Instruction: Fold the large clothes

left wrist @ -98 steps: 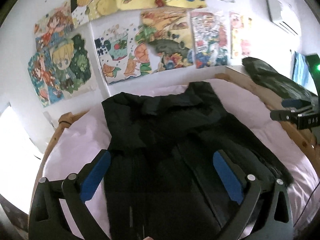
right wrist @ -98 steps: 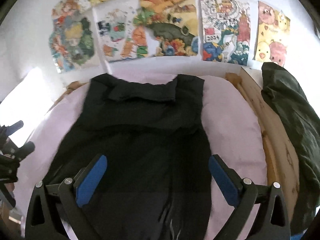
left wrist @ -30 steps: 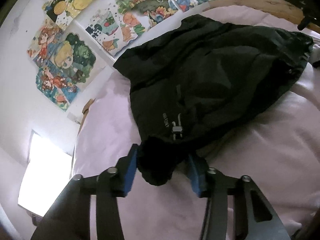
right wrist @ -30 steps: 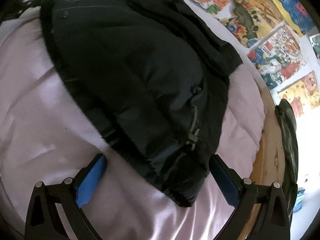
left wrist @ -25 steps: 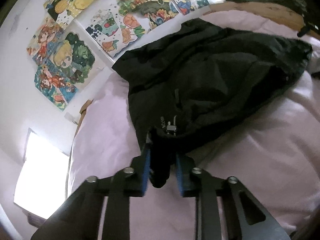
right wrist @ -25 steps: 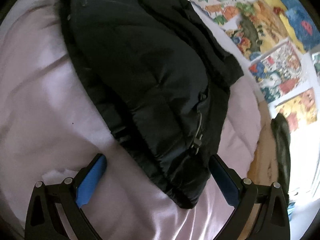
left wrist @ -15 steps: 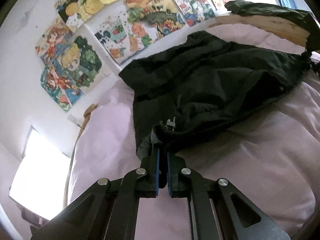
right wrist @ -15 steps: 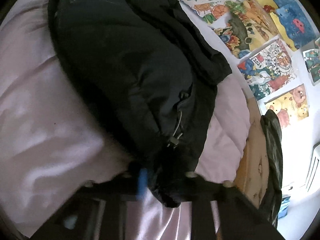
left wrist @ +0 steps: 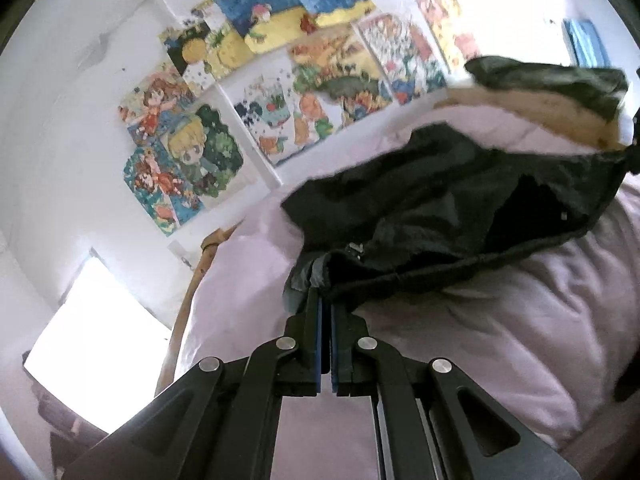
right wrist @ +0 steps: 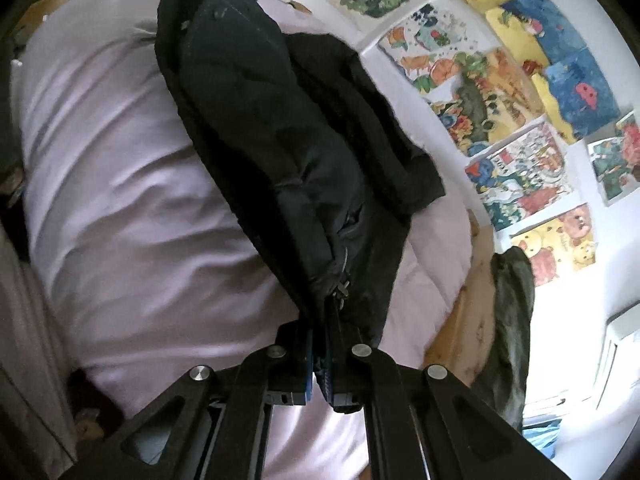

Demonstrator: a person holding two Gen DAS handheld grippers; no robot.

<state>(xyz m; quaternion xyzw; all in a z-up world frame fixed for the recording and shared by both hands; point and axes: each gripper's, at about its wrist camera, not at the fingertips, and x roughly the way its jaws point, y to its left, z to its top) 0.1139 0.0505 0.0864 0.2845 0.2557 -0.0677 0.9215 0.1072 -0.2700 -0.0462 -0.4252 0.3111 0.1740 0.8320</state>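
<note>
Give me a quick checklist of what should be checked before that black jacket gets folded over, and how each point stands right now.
1. Left gripper clamped on the black jacket at its hem corner: ok, jaws shut on fabric.
2. Right gripper clamped on the opposite corner by the zipper pull: ok.
3. Hem lifted off the pink bedding: ok, it sags between the two grips.
4. Collar end resting on the bed: ok.
5. Landing area on the jacket free of other things: ok.
6. Grip deep enough not to slip: cannot tell.
</note>
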